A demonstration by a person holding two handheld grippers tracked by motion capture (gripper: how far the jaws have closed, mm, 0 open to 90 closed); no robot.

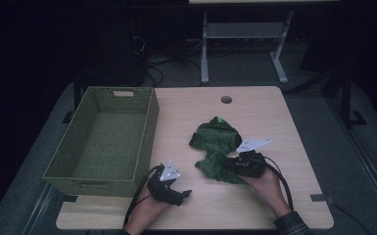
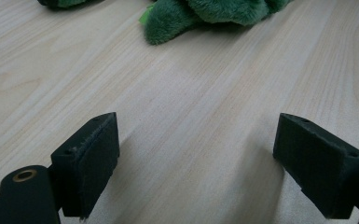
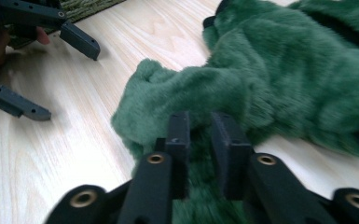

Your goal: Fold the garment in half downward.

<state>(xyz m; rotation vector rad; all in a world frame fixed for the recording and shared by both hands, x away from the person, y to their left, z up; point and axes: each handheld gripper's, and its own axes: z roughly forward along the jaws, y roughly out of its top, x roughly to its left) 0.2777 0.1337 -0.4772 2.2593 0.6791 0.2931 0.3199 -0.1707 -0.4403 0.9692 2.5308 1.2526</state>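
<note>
Left hand-held gripper [image 1: 186, 194]: nearest me, low over the near edge of the bench, just in front of the basket's near right corner; jaws spread wide with bare wood between them and nothing held.
Left hand [image 1: 149, 205]: came in from the bottom edge, wrapped around the black grip, a cable looping off beside it.
Right hand-held gripper [image 3: 204, 133]: jaws drawn close together, pinching a fold at the near end of the green plush; fur showed between and below the two pads.
Right hand [image 1: 267, 186]: held its grip from the near right side of the bench, a dark sleeve at the wrist.
Green plush toy [image 1: 217, 147]: lay crumpled near the middle of the bench, right of the basket and apart from it, with a small bright green patch at its far end.
Basket [image 1: 147, 147]: green, woven, rectangular, standing on the left part of the bench, nothing visible inside.
Bench [image 1: 264, 117]: light wood, with a round hole near its far edge.
Floor beyond: dim, with the white legs of another table.
</note>
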